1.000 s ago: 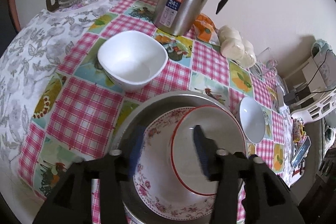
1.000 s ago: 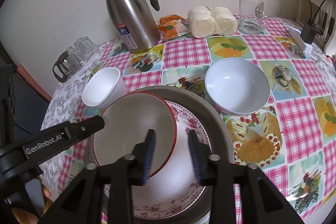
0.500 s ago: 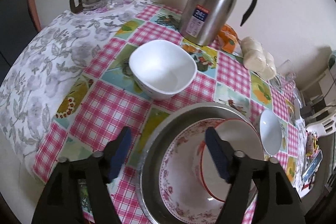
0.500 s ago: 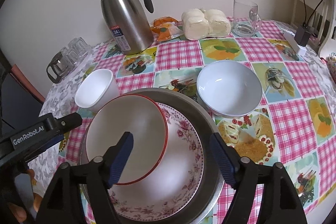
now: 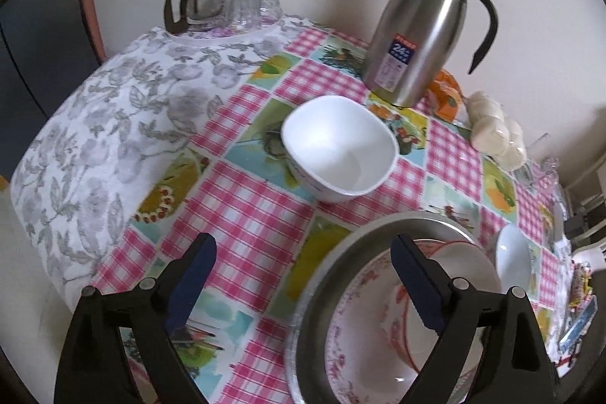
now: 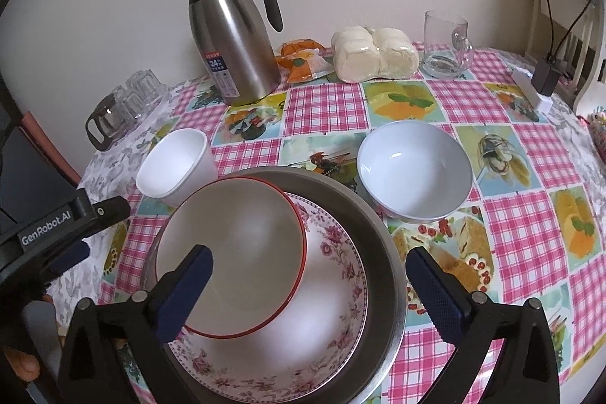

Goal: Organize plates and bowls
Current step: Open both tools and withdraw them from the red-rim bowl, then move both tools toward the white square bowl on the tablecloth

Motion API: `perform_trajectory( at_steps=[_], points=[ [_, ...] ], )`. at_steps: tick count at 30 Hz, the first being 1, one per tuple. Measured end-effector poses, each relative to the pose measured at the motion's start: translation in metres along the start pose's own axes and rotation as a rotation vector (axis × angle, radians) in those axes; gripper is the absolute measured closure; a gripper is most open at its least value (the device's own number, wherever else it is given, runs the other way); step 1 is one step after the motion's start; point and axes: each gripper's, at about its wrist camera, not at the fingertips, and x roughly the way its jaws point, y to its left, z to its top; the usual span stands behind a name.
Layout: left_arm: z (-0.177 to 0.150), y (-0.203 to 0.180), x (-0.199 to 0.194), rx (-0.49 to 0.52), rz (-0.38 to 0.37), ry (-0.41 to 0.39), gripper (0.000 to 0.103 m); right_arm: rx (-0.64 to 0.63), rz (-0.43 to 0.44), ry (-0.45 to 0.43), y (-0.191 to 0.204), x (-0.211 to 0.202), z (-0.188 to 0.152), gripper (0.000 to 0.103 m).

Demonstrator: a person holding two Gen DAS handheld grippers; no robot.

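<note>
The table (image 6: 325,108) carries a pink checked cloth with fruit and food pictures, and a grey floral cloth covers its left part.

At the near edge stands a metal basin (image 6: 382,245). Inside it lies a floral-rimmed plate (image 6: 341,271), and on that plate rests a red-rimmed bowl (image 6: 242,252), leaning toward the basin's left side.

Right gripper (image 6: 308,294): its jaws are opening and stand wide, one blue pad over the red-rimmed bowl, the other over the cloth just right of the basin. Nothing is gripped — the pads press on no rim.

Left gripper (image 5: 303,282): its jaws are likewise opening, spread wide and holding nothing. One pad hangs over the checked cloth, the other over the basin's edge. In the right wrist view its black body shows at the left, with a bit of the person's hand (image 6: 26,366) below it.

A square white bowl (image 5: 339,148) stands on the cloth beyond the basin to the left, apart from it. A round white bowl (image 6: 414,171) stands just beside the basin on the right.

Along the wall: a steel thermos jug (image 6: 233,40), an orange packet (image 6: 301,61), wrapped pale buns (image 6: 375,53) and a glass mug (image 6: 447,44). A glass pot with small glasses (image 5: 223,2) sits at the far left corner.
</note>
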Motion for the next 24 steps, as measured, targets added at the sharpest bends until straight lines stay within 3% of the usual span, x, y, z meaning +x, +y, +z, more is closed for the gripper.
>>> perform_trajectory(
  at_steps=[6, 13, 24],
  points=[
    [0.007, 0.013, -0.008, -0.011, 0.060, -0.051, 0.004, -0.029, -0.011, -0.010, 0.004, -0.002, 0.000, 0.000],
    [0.021, 0.021, -0.021, 0.010, 0.125, -0.132, 0.004, -0.057, -0.017, -0.081, 0.018, -0.014, 0.004, 0.000],
    [0.036, 0.037, -0.040, -0.012, 0.029, -0.250, 0.004, -0.060, -0.012, -0.184, 0.041, -0.029, 0.013, 0.000]
  ],
)
